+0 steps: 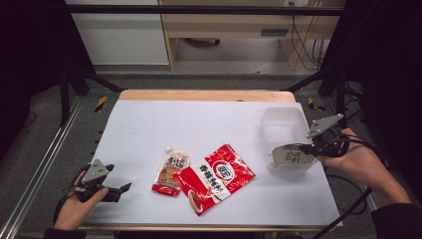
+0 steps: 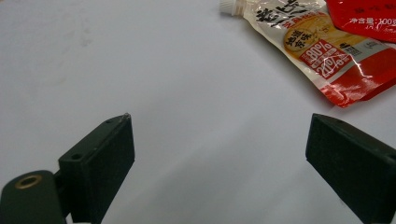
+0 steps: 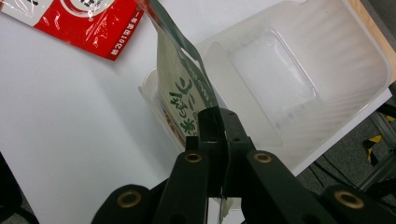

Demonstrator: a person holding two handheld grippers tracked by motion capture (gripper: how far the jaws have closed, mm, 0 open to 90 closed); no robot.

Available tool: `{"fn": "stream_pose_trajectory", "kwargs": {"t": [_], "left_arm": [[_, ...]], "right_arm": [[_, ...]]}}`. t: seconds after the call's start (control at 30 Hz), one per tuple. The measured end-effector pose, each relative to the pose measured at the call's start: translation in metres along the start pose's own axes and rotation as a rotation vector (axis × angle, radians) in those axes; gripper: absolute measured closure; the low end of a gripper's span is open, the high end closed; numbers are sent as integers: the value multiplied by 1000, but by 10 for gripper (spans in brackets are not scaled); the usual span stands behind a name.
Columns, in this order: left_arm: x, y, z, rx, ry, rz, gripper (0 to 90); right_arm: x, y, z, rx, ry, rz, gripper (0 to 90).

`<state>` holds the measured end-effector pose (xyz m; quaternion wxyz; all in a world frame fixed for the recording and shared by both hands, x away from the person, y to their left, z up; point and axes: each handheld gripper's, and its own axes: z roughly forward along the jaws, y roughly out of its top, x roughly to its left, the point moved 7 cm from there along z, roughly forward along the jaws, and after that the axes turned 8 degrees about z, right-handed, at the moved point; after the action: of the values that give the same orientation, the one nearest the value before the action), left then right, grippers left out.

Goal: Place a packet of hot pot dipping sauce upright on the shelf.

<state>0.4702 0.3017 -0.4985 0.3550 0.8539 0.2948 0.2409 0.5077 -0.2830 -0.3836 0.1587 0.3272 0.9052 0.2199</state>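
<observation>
My right gripper [image 1: 309, 148] is shut on the edge of a pale green-lettered pouch [image 1: 291, 155], which hangs over the near end of a clear plastic tub [image 1: 282, 118]. In the right gripper view the jaws pinch the pouch [image 3: 180, 88] above the tub [image 3: 327, 60]. A spouted orange-and-red sauce pouch [image 1: 170, 173] and a larger red snack bag [image 1: 216, 178] lie flat at the table's middle. My left gripper [image 1: 125, 188] rests open at the near left, its jaws wide apart over bare white surface, with the sauce pouch [image 2: 322, 51] ahead to the right.
The white table top [image 1: 149, 134] has a wooden far edge [image 1: 204, 94]. Black frame rails run along both sides. The tub sits close to the table's right edge.
</observation>
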Motion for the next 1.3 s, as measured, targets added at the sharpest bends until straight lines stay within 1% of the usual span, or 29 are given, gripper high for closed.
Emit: {"fn": "stream_pose_trajectory", "kwargs": {"t": [0.13,0.17,0.2,0.27,0.3,0.33,0.37,0.4,0.43,0.5,0.6,0.63,0.73,0.8,0.83,0.9,1.03,1.13,1.2,1.27,1.3], "left_arm": [[-1,0,0,2,-2,3,79],[-1,0,0,2,-3,3,79],[-1,0,0,2,-3,3,78],[-1,0,0,3,-4,5,78],[-1,0,0,3,-4,5,78],[-1,0,0,4,-5,6,78],[-1,0,1,4,-5,7,78],[-1,0,1,5,-5,8,78],[-1,0,1,6,-6,8,78],[-1,0,1,9,-6,12,78],[-1,0,1,9,-5,12,78],[-1,0,1,10,-5,13,78],[-1,0,1,10,-3,14,78],[-1,0,1,11,0,15,78],[-1,0,1,11,0,15,78],[-2,0,1,12,1,16,78],[-3,1,2,15,0,23,73],[-4,2,2,12,3,23,72],[-4,2,2,12,4,24,71],[-4,2,2,12,4,26,69],[-5,2,2,11,4,26,67]], "right_arm": [[-1,-2,0,-1,-3,4,891],[-1,-2,0,-2,-4,12,887],[-2,-3,0,-1,-3,7,882],[-2,-4,0,2,-6,11,861],[-2,-5,0,-3,-9,24,816],[-2,-5,0,-3,-9,24,816],[-2,-5,0,-1,-15,32,786],[-3,-4,0,-10,-24,32,752],[-3,-4,-2,-7,-26,34,701],[-1,0,-4,-31,-20,42,581],[5,8,-8,-57,-36,36,431],[7,12,-9,-71,-42,25,385],[16,25,-13,-104,-55,11,266],[24,36,-14,-120,-60,17,217],[29,42,-14,-134,-66,16,212],[38,55,-16,-154,-81,-5,212],[61,80,-16,-190,-70,-40,187],[81,97,-11,-210,-50,-63,180],[93,108,-4,-233,-24,-59,193],[105,117,4,-246,1,-49,202],[110,120,9,-249,7,-53,201]]}}
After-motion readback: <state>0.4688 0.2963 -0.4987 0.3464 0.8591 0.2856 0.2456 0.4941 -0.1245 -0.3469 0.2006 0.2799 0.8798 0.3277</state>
